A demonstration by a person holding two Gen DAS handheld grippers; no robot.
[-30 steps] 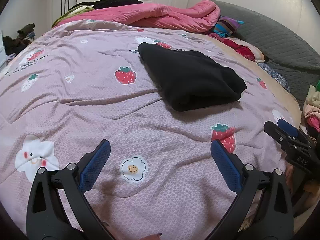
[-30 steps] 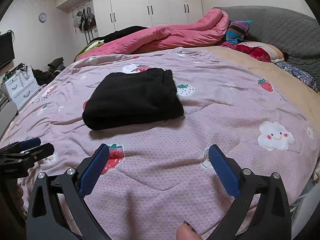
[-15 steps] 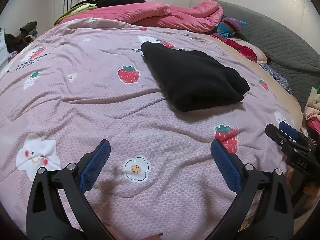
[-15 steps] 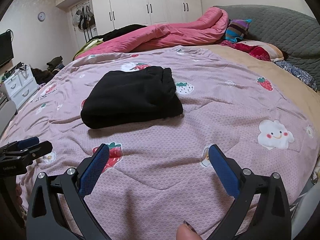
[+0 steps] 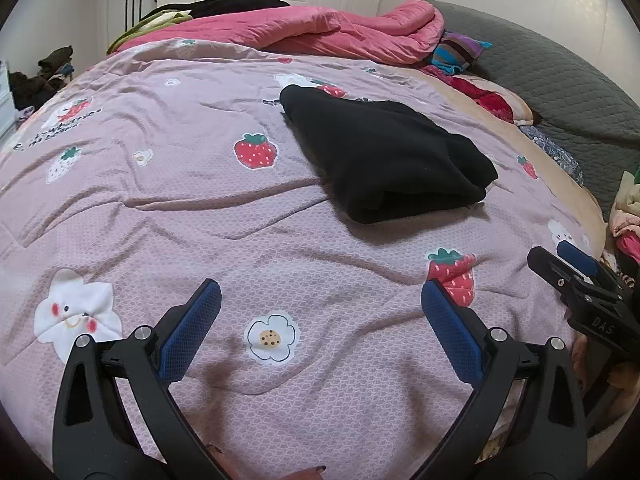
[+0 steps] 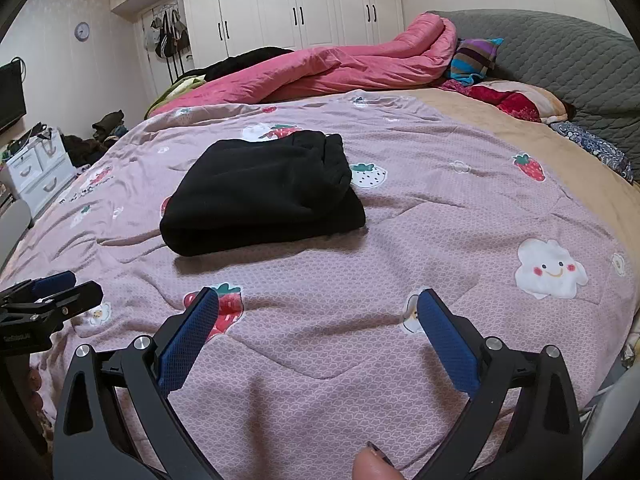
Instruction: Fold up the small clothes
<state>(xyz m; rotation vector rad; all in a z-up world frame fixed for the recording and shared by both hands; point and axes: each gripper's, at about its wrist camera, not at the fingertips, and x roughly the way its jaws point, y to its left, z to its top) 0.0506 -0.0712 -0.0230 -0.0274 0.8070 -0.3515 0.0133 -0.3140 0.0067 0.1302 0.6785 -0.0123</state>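
A black garment lies folded into a thick rectangle on the pink strawberry-print quilt; it also shows in the right wrist view. My left gripper is open and empty, hovering over the quilt well short of the garment. My right gripper is open and empty, also short of the garment. The right gripper shows at the right edge of the left wrist view. The left gripper shows at the left edge of the right wrist view.
A crumpled pink duvet and dark clothes lie at the far side of the bed. A grey headboard and pillows are at the right. White drawers and clothes on the floor are at the left. A clothes pile sits beside the bed.
Both grippers have drawn back slightly and lowered a little; the folded black garment has not moved. Both grippers stay open.
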